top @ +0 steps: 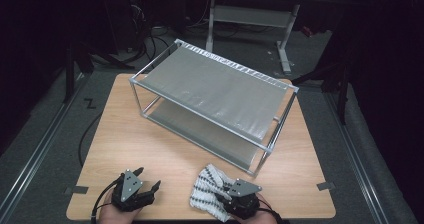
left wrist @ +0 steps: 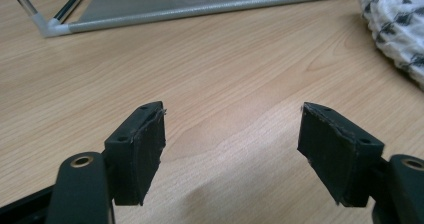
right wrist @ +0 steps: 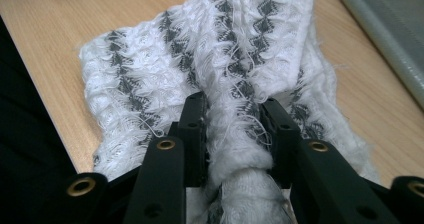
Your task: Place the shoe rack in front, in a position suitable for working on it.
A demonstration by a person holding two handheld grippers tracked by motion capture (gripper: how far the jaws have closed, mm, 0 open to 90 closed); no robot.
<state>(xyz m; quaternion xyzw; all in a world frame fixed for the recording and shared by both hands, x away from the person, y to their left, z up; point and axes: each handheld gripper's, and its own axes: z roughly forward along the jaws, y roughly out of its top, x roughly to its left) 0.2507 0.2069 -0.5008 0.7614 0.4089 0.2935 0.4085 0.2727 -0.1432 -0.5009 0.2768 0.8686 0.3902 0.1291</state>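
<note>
Big wooden table (top: 150, 134) with a two-tier metal rack (top: 215, 91) across the back. The fuzzy white-and-grey cloth (top: 207, 191) lies at the near edge, just in front of the rack, stretching away from the right gripper (right wrist: 235, 134), whose jaws pinch a bunched fold. The left gripper (left wrist: 232, 149) sits beside it, spread wide and empty, with the cloth off to its right. Its view catches the rack's corner foot; the right gripper view shows the actual pinch.

High view: table (top: 150, 149) lit from above, surroundings dark, soft focus. Gripper views: brighter; pale glare patch on wood, near jaws blurred.
</note>
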